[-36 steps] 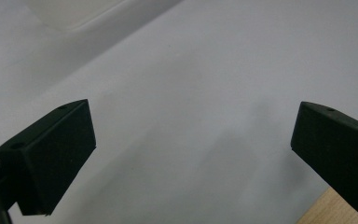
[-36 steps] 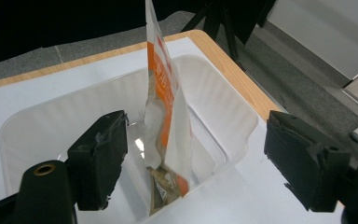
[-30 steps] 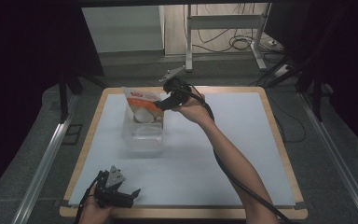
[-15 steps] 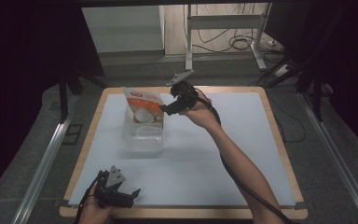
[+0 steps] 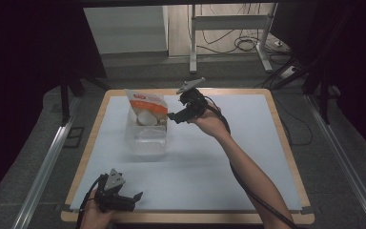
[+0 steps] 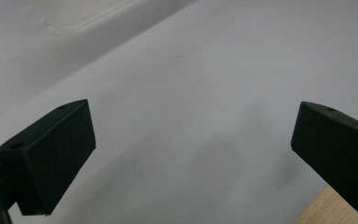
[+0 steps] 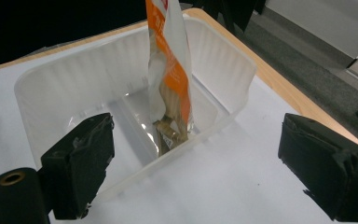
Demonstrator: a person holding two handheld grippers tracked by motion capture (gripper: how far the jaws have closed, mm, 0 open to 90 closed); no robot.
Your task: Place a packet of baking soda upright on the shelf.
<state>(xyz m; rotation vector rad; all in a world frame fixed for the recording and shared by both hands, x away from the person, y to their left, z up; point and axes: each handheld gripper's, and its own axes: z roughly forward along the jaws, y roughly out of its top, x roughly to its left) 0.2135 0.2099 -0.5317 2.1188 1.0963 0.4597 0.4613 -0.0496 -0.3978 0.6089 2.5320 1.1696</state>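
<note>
One snack pouch (image 5: 146,109) stands upright in one clear plastic tub (image 5: 145,138), long axis vertical, top edge up, leaning on the tub's far wall; tub sits at about 10 o'clock on the white mat (image 5: 248,143). Right gripper (image 5: 173,116) at the pouch's 3 o'clock, just beside it, jaws have just been opening, wide apart, nothing between them. Left gripper (image 5: 136,197) at 7 o'clock near the mat's edge, jaws spread, empty. One wood-edged table (image 5: 286,143), grey floor, cables behind.
</note>
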